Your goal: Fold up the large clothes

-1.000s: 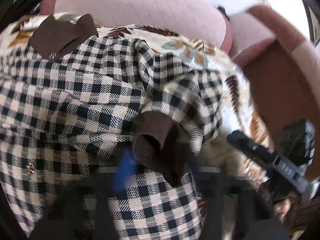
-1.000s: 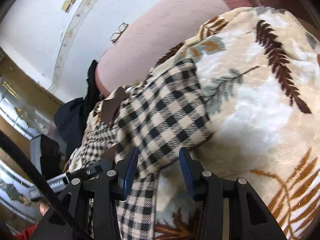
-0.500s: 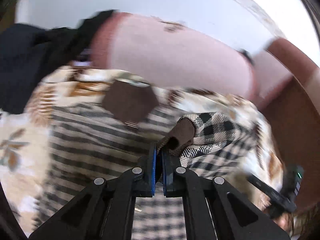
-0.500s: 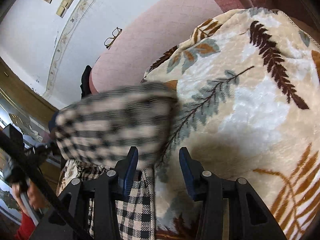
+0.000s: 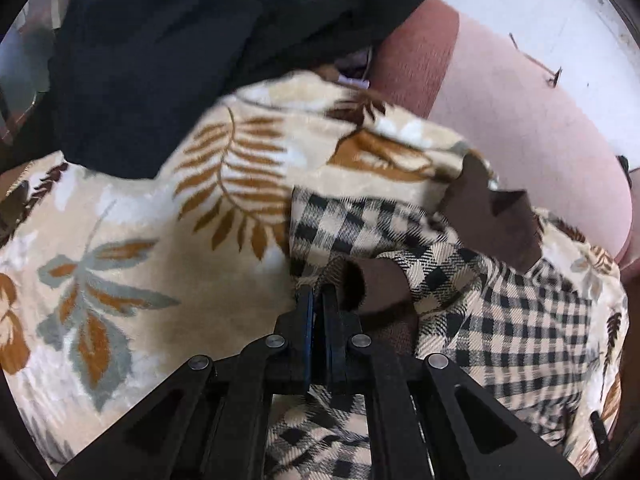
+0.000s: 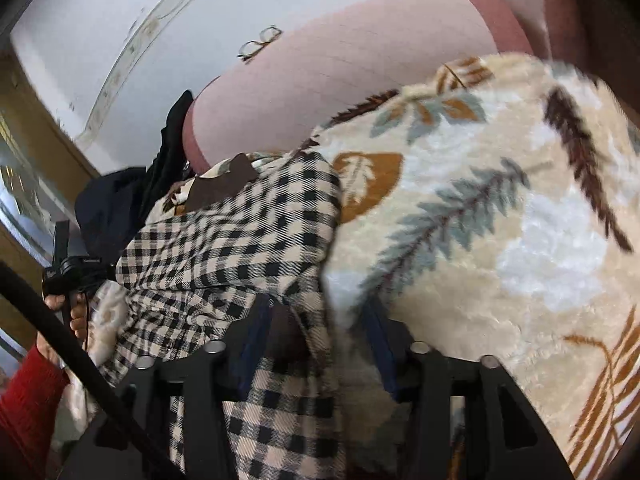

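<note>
The left gripper (image 5: 318, 300) is pinching the checked coat (image 5: 520, 320) tight at its brown-lined cuff (image 5: 376, 288), jaws fully closed. The right gripper (image 6: 316, 344) is opening, the coat's fabric lying loose between its blurred fingers. The coat is lying on the leaf-print blanket (image 5: 140, 240), its lower part cut off from view.

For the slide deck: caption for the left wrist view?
Left gripper shut on brown-cuffed sleeve of black-and-beige checked shirt on leaf-print blanket.
</note>
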Available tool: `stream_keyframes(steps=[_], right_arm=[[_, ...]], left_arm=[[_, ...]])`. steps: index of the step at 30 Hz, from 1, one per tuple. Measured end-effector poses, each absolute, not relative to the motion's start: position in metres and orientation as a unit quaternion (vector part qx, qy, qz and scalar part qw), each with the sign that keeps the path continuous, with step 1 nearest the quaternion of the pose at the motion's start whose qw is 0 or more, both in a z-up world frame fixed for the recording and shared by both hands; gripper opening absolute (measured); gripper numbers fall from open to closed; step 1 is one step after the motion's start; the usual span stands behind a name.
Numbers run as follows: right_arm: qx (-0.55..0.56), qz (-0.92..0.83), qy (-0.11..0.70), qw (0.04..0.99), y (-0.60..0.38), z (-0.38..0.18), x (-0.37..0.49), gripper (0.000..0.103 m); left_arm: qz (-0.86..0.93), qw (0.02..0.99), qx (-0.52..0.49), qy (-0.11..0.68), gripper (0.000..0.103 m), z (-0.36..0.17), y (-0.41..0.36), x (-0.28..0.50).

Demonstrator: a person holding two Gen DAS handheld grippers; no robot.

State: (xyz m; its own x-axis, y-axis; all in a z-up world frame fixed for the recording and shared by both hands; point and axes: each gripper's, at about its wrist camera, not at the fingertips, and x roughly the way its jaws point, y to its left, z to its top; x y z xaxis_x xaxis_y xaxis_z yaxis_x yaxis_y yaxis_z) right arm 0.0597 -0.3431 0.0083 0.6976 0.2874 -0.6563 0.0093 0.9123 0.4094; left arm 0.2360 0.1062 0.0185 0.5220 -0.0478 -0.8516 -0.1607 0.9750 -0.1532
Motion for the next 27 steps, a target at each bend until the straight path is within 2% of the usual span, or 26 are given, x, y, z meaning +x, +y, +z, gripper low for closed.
stream_keyframes(steps=[1,7,10,12,14,16,20,21,22,24,26,27], right_arm=[[0.170,0.069,0.383,0.905,-0.333,0.009,0.064,0.067],[0.099,0.010,0.430,0.897,-0.296,-0.014,0.107,0.064],[0.107,-0.015,0.474,0.874,-0.295,-0.039,0.123,0.065],[0.109,-0.026,0.468,0.876,-0.296,-0.035,0.119,0.065],[0.093,-0.046,0.467,0.878,-0.294,-0.025,0.114,0.065],[0.080,-0.070,0.435,0.894,-0.288,-0.003,0.103,0.065],[0.079,-0.021,0.414,0.906,-0.253,0.033,0.104,0.063],[0.067,0.004,0.413,0.908,-0.232,0.044,0.110,0.062],[0.060,0.024,0.413,0.908,-0.216,0.051,0.115,0.056],[0.054,0.073,0.420,0.903,-0.179,0.063,0.130,0.042],[0.058,0.125,0.431,0.892,-0.134,0.074,0.154,0.032],[0.061,0.138,0.433,0.889,-0.118,0.076,0.161,0.030]], left_arm=[[0.034,0.865,-0.100,0.491,0.004,0.014,0.105,0.237],[0.082,0.873,-0.053,0.479,0.004,0.016,0.116,0.241],[0.084,0.869,-0.095,0.478,0.004,0.023,0.146,0.233],[0.072,0.869,-0.112,0.476,0.005,0.032,0.161,0.216],[0.066,0.869,-0.113,0.477,0.012,0.039,0.166,0.200],[0.055,0.871,-0.125,0.471,0.030,0.047,0.170,0.177],[0.050,0.872,-0.138,0.466,0.035,0.058,0.167,0.129],[0.053,0.872,-0.142,0.465,0.039,0.058,0.164,0.114],[0.053,0.872,-0.147,0.463,0.045,0.058,0.163,0.106],[0.044,0.873,-0.174,0.454,0.050,0.053,0.163,0.088],[0.031,0.876,-0.182,0.447,0.050,0.044,0.164,0.082],[0.034,0.882,-0.170,0.439,0.050,0.038,0.165,0.081]])
